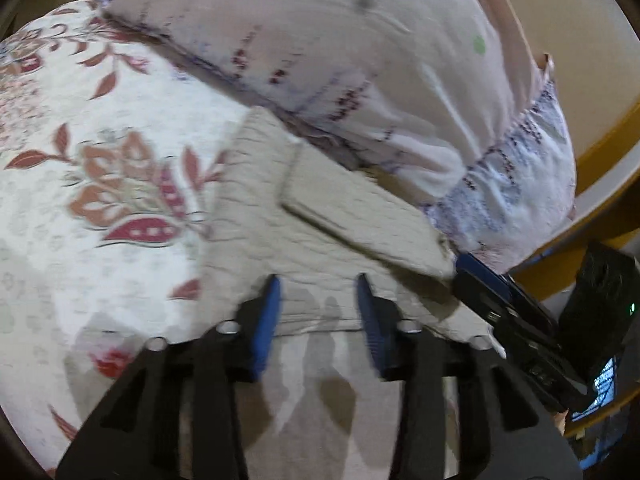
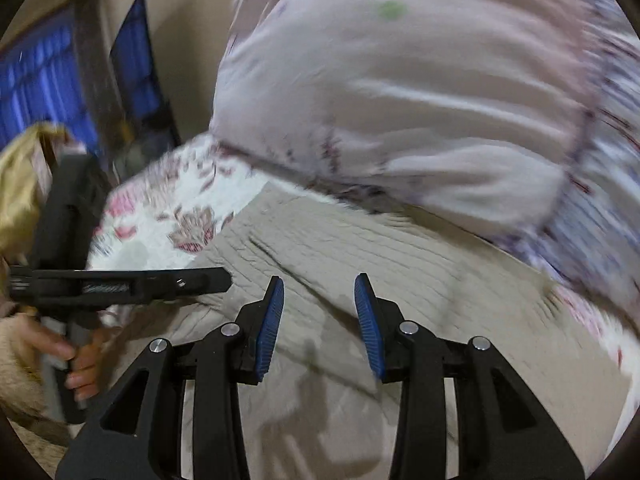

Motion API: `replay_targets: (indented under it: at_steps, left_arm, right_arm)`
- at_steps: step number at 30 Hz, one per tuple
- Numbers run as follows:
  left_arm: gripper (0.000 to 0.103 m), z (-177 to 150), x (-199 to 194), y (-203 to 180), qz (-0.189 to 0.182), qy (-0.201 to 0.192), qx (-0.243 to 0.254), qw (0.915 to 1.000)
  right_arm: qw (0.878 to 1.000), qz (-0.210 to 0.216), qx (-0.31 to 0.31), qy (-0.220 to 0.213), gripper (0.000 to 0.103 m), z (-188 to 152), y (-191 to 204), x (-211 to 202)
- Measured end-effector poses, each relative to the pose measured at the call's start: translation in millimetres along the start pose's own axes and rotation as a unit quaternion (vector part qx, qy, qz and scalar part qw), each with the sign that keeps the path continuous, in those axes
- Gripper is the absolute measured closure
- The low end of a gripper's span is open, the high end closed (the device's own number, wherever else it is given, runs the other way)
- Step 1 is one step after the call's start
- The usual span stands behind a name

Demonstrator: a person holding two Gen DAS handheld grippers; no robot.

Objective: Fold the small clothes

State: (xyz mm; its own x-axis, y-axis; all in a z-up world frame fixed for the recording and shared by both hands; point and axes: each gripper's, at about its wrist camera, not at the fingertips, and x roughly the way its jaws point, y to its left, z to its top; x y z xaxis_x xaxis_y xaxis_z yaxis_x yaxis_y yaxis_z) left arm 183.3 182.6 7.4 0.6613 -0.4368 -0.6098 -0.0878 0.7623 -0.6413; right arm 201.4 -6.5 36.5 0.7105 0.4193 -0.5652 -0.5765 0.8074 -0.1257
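Observation:
A beige ribbed garment (image 1: 320, 240) lies on a floral bedspread (image 1: 100, 160), with one flap (image 1: 360, 208) folded over on top of it. My left gripper (image 1: 318, 280) hovers over the garment's near edge, open, with nothing between the blue pads. My right gripper (image 1: 468, 268) reaches in from the right at the flap's corner. In the right wrist view that gripper (image 2: 319, 280) is open and empty above the same garment (image 2: 380, 248). There my left gripper (image 2: 224, 278) comes in from the left, held by a hand (image 2: 80, 360).
A large pale pillow (image 1: 320, 40) with a purple-patterned edge lies just behind the garment, also seen as the pillow (image 2: 400, 100) in the right wrist view. A yellow wooden frame (image 1: 600, 140) runs at the right. A blue window (image 2: 40, 88) and a golden cloth (image 2: 24, 184) are at the left.

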Motion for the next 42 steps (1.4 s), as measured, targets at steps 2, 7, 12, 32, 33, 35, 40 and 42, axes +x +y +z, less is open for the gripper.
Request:
replay_targets:
  at_steps: [2,7,12,32,33,35,40,42]
  left_arm:
    - [0.08,0,-3,10,-0.002,-0.001,-0.007,1.0]
    - [0.084,0,-2,16,-0.009,-0.003,-0.002,1.0]
    - [0.083,-1,-2,15,-0.004,-0.003,0.007,1.0]
    - [0.022,-5,-1,-17,-0.033,0.005,0.065,0.9973]
    - [0.021,-5,-3,-15,-0.038,0.005,0.06,0.9974]
    - [0.021,-5,-6,-11,-0.045,0.007,0.054,0.9975]
    - [0.021,-6,-11,-9,-0.048,0.01,0.057,0.9972]
    - [0.021,-6,-10,-10,-0.044,0.011,0.062,0.9971]
  right_arm:
    - [0.999,-0.01,-0.021,0.024,0.064,3,9,23]
    - [0.995,-0.055,-0.059,0.056,0.064,-4,20,53]
    - [0.998,-0.049,0.015,0.035,0.096,1,2,41]
    - [0.892,-0.087,0.437,-0.081,0.054,-126,-164,-156]
    - [0.89,-0.1,0.438,-0.083,0.054,-125,-167,-159]
    - [0.884,-0.11,0.448,-0.075,0.055,-123,-177,-156]
    - [0.87,-0.088,0.484,-0.036,0.066,-133,-198,-130]
    - [0.867,-0.077,0.491,-0.02,0.071,-136,-199,-115]
